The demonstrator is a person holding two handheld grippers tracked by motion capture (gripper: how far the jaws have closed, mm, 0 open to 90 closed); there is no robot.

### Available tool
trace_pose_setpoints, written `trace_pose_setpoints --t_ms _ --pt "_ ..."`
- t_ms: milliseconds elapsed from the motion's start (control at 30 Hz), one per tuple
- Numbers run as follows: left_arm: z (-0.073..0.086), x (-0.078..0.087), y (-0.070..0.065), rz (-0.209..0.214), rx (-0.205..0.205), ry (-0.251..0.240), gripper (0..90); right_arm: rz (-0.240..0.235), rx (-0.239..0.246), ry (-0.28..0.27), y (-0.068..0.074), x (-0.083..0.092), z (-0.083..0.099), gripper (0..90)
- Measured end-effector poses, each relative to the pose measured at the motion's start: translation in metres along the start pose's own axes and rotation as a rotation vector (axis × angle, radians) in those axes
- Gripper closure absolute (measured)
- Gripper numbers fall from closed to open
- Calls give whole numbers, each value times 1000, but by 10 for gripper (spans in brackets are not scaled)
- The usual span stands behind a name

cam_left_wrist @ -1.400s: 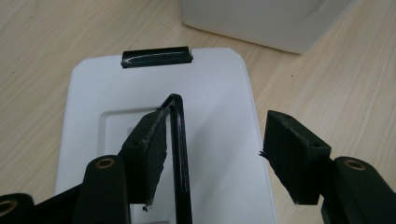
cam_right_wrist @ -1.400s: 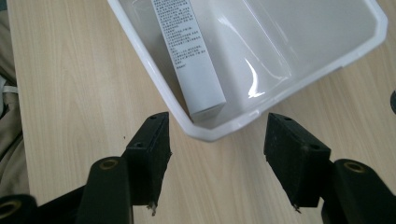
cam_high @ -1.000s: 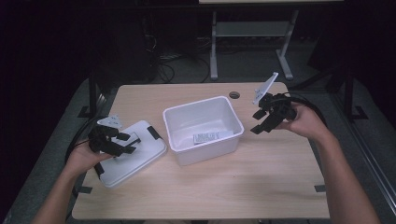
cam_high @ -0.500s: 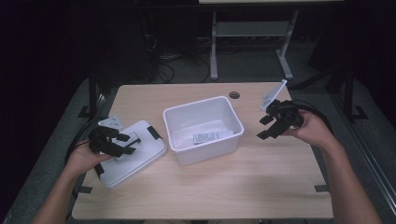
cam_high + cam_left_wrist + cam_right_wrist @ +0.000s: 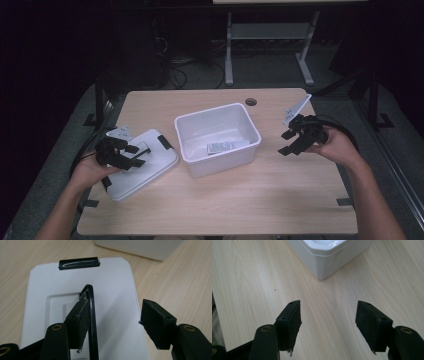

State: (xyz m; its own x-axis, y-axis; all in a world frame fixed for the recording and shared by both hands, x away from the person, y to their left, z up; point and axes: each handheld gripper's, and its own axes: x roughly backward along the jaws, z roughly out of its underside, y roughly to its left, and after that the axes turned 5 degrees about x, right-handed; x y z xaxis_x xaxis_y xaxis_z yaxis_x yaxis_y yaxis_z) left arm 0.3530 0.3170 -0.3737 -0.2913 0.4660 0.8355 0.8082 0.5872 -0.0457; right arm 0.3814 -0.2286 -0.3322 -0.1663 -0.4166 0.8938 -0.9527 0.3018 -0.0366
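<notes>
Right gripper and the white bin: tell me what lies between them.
Nothing: between the right gripper and the white bin lies bare wooden table, as the right gripper view shows; the high view agrees. Its jaws, just opening, hold nothing.

Left gripper (image 5: 131,154) and right gripper (image 5: 292,142): matte black bodies, each with two blocky black jaws carrying worn rectangular pads. Brass-coloured screws sit at the jaw bases. Each carries a grey triangular top plate and a trailing black cable. Forearms bare, no sleeves.
</notes>
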Motion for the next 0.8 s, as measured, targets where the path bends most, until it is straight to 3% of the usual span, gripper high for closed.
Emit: trace_pose_setpoints --t_ms 367,567,800 --pt "6 -4 6 -47 23 15 456 1 -11 -1 2 -6 9 358" --pt "6 -8 7 -72 12 32 543 4 -21 -2 3 -7 14 358" --pt "7 -15 10 -94 7 64 584 3 -26 -5 4 -9 19 356"
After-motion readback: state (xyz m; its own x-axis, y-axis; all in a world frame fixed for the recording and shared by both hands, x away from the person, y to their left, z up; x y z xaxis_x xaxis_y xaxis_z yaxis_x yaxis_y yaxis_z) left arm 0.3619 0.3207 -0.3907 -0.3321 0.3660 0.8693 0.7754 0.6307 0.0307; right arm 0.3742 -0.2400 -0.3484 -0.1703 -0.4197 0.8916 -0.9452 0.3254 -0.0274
